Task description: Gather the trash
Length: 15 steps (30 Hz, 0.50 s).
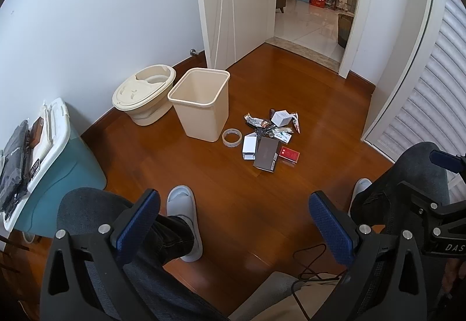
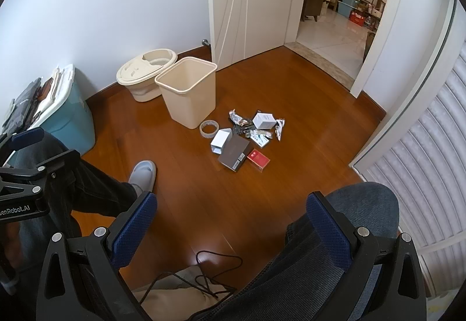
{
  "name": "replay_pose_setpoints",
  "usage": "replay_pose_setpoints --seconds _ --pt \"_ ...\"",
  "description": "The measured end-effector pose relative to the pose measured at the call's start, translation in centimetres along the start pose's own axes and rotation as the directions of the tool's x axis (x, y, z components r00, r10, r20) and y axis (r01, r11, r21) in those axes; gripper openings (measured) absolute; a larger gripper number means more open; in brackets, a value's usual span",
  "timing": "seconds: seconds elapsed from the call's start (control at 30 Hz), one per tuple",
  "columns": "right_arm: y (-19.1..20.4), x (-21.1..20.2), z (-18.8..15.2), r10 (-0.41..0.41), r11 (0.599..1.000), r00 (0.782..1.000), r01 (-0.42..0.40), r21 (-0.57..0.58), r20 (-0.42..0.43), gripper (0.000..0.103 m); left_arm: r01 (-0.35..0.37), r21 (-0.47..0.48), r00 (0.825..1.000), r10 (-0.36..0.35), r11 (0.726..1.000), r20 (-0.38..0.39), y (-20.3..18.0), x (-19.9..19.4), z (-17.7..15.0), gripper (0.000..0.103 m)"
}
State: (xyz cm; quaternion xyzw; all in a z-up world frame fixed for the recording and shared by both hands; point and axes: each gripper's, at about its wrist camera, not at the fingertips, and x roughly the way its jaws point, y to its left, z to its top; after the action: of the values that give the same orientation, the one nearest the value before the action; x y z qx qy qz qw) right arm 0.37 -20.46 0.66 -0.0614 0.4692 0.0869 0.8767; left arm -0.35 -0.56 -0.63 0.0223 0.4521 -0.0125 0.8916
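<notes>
so far, nothing collected, as far as the views show.

- bin (image 1: 201, 102): beige, open-topped, upright on the wooden floor (image 1: 262, 204); its visible inner walls look bare, the bottom is hidden.
- lid (image 1: 144, 89): just beside the bin, on its wall side, resting on a round base.
- trash pile (image 1: 271, 136): on the floor just beside the bin, on its door side; all of it outside the bin.
 - tape roll (image 1: 232, 137): nearest the bin.
 - white box (image 1: 282, 118), grey box (image 1: 266, 153), red pack (image 1: 289, 153), open white carton (image 1: 249, 146), crumpled wrappers (image 1: 256, 120).
- left gripper (image 1: 233, 222): fingers spread apart, holding nothing, well apart from the pile.
- right gripper (image 2: 231, 222): fingers spread apart, holding nothing, equally far off.

remaining, by judgement: every piece still to be picked up and dropped in the bin.
</notes>
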Motion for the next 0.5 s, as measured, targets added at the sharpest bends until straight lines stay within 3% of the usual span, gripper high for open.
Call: replay_pose_setpoints --seconds 0.27,0.5 --pt "-0.08 -0.06 0.04 0.000 1.000 1.000 0.000 -0.001 0.000 0.103 0.038 0.010 0.999 -0.038 0.999 0.003 -0.22 -0.18 -0.06 0.103" --pt "-0.07 0.20 -0.08 0.001 1.000 1.000 -0.001 -0.001 -0.001 0.103 0.022 0.006 1.000 -0.023 1.000 0.012 0.06 -0.34 -0.04 0.103"
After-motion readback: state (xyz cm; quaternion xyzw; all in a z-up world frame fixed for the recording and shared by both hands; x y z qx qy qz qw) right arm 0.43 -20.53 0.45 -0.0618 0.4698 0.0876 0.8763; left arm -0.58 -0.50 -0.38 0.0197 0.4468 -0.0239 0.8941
